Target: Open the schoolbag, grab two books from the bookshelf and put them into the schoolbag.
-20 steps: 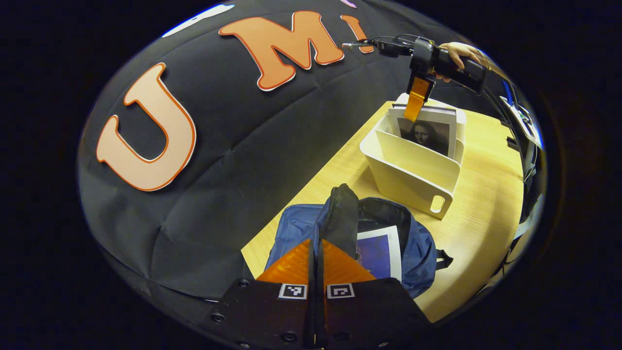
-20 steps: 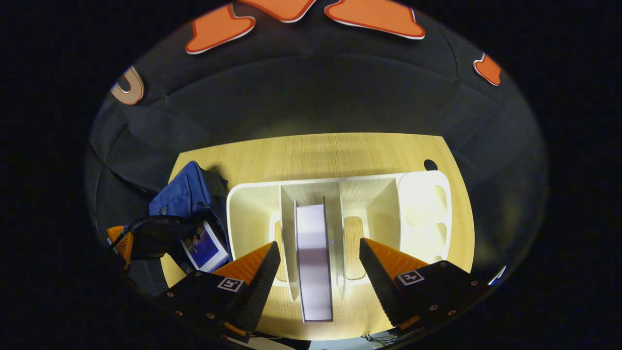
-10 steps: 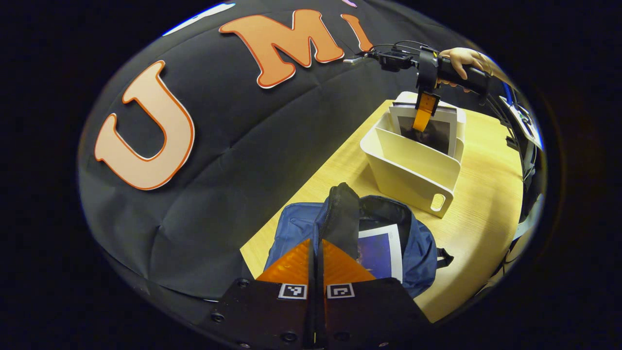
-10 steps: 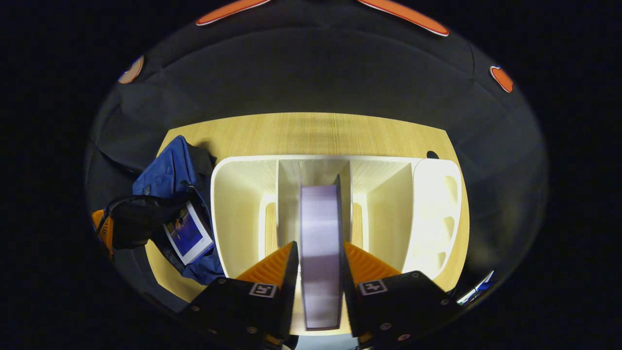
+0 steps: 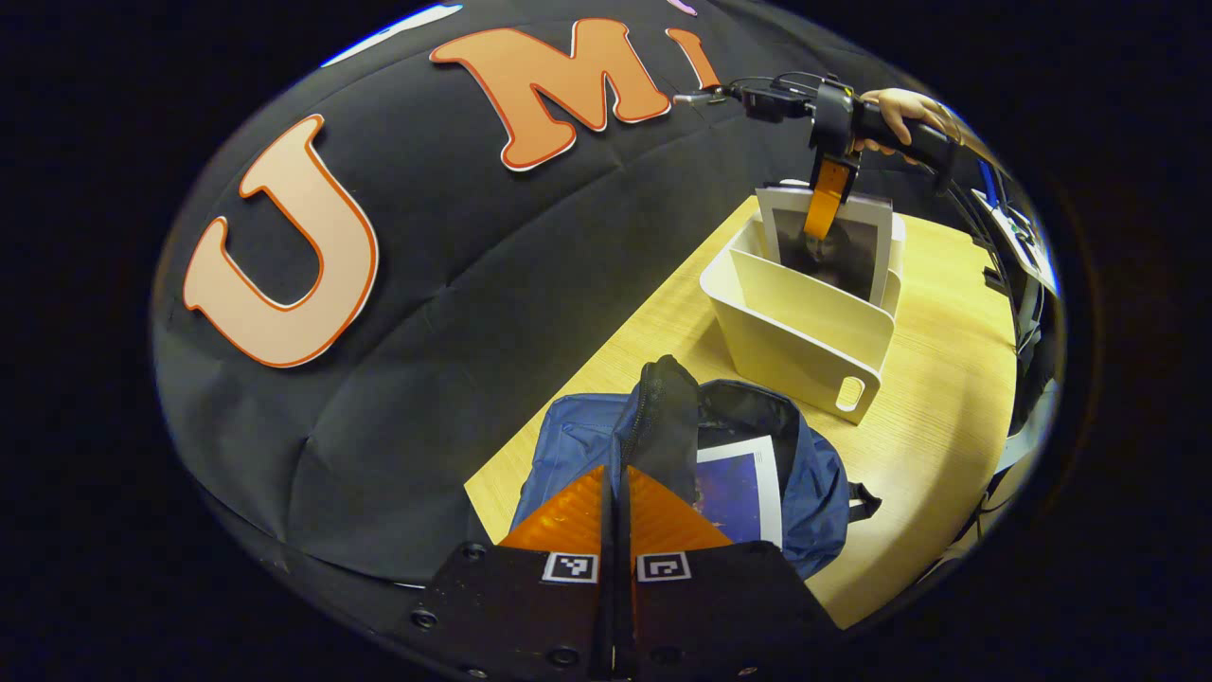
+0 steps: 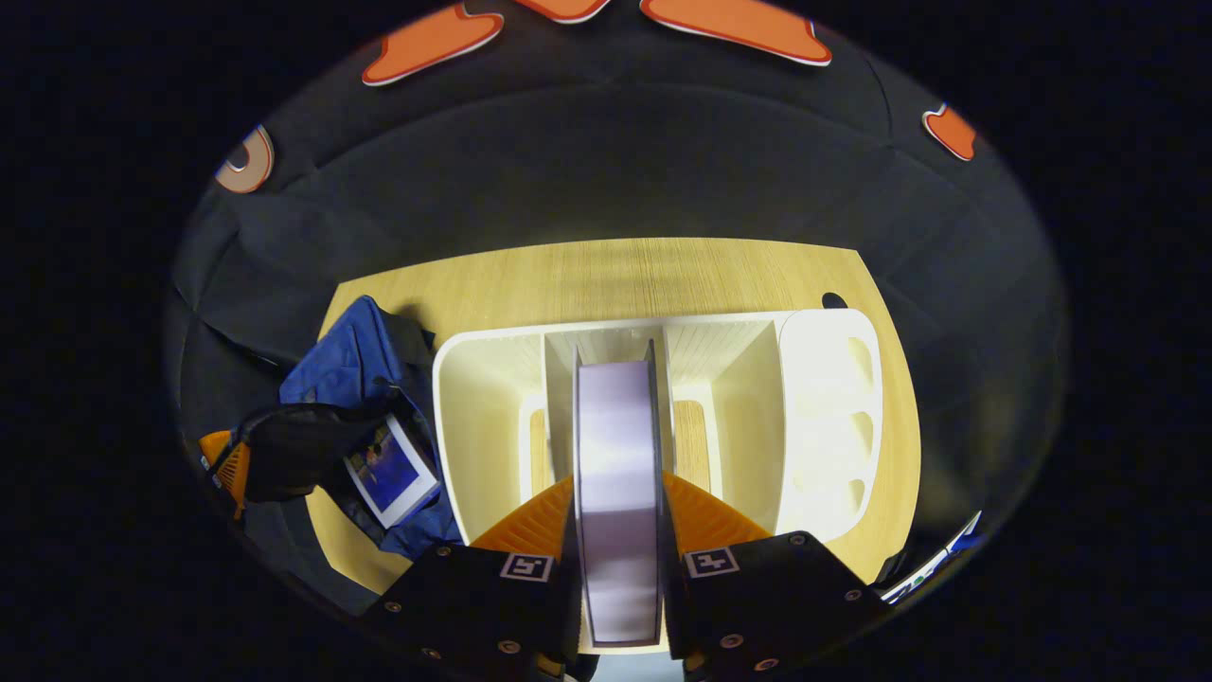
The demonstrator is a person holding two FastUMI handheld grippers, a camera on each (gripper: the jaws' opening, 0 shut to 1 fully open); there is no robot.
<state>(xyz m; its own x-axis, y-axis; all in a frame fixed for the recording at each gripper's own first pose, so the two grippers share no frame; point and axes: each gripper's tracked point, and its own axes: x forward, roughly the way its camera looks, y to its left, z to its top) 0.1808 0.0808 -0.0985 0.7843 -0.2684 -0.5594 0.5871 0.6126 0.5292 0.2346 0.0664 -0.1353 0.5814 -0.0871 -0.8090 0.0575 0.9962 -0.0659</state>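
The blue schoolbag (image 5: 573, 445) lies open on the wooden table (image 5: 937, 398). My left gripper (image 5: 615, 478) is shut on its black flap (image 5: 666, 417) and holds it up. A blue-covered book (image 5: 740, 488) sits inside the bag. Farther off stands the white bookshelf (image 5: 791, 327). In the right gripper view my right gripper (image 6: 617, 511) is shut on the top of a book (image 6: 617, 445) that stands in the middle slot of the bookshelf (image 6: 483, 379). That book's portrait cover (image 5: 847, 251) rises above the shelf, with the right gripper (image 5: 822, 204) and the hand (image 5: 904, 106) over it.
The bookshelf's other slots (image 6: 739, 398) hold no books. The schoolbag (image 6: 346, 360) lies left of the shelf, with the left gripper (image 6: 227, 464) at its flap. Cables and gear (image 5: 1008, 227) crowd the table's far right edge. The black cloth wall runs close behind.
My right gripper came down over the book, shut on it, and has lifted it a little out of the slot. My left gripper has stayed on the flap.
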